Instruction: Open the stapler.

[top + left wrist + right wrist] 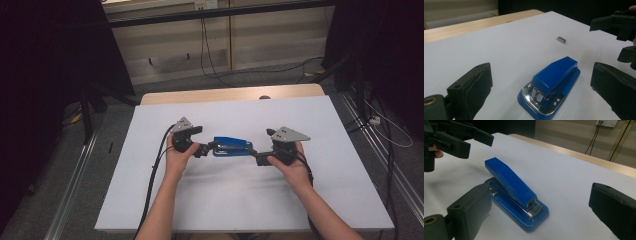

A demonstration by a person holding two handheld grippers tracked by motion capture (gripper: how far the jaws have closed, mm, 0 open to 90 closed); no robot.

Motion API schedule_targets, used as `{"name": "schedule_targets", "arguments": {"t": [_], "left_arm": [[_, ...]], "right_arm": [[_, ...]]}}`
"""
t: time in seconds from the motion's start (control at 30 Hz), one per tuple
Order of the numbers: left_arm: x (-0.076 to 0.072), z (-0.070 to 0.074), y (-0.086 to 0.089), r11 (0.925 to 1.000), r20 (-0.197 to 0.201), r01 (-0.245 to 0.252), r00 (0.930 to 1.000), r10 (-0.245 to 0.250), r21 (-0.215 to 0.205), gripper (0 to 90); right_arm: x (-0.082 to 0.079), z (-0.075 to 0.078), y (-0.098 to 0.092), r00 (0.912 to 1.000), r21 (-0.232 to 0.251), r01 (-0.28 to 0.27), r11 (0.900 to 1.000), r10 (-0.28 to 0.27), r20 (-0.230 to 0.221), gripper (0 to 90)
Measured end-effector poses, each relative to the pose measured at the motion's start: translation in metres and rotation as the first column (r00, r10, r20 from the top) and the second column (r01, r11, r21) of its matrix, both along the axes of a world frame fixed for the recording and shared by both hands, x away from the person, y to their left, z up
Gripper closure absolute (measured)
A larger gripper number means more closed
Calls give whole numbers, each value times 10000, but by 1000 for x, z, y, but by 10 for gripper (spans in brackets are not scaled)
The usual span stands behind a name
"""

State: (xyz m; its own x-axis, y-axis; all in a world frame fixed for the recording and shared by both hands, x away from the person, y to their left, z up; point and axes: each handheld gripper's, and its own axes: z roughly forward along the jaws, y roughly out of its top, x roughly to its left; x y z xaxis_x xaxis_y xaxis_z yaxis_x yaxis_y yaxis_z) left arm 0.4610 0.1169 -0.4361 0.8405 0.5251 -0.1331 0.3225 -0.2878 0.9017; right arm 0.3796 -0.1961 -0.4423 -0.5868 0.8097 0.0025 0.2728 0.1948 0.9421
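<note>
Both your left gripper [541, 82] and right gripper [540, 205] gape around the glossy blue plastic stapler [231, 146]; closing off-centre could skid it across the white tabletop [225, 200].

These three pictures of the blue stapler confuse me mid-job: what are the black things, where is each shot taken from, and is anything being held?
A person holds one hand-held tool in each hand: the left tool and the right tool. The high view looks down from above the person's side onto a table under a white sheet. Each of the other two pictures comes from a camera riding on one tool, looking along its two black jaws. A blue stapler lies flat on the sheet between the tools, seen from opposite ends in the two gripper views. A small grey metal piece, maybe a block of staples, lies beyond it. Both tools stand open around the stapler's ends; nothing is held yet.
</note>
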Motion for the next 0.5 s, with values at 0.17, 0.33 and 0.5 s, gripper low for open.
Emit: {"name": "schedule_targets", "arguments": {"t": [0.17,0.33,0.5], "left_arm": [[2,-3,1,9988,-34,269,9996,-268,401,59],[3,-4,2,9986,-111,226,9997,-221,487,70],[4,-6,3,9978,-191,107,9998,-95,650,71]], "right_arm": [[4,0,7,9999,-168,-64,9998,62,-141,40],[6,3,18,9991,-337,-311,9989,301,-291,170],[9,5,31,9947,-403,-924,9949,904,-481,533]]}}
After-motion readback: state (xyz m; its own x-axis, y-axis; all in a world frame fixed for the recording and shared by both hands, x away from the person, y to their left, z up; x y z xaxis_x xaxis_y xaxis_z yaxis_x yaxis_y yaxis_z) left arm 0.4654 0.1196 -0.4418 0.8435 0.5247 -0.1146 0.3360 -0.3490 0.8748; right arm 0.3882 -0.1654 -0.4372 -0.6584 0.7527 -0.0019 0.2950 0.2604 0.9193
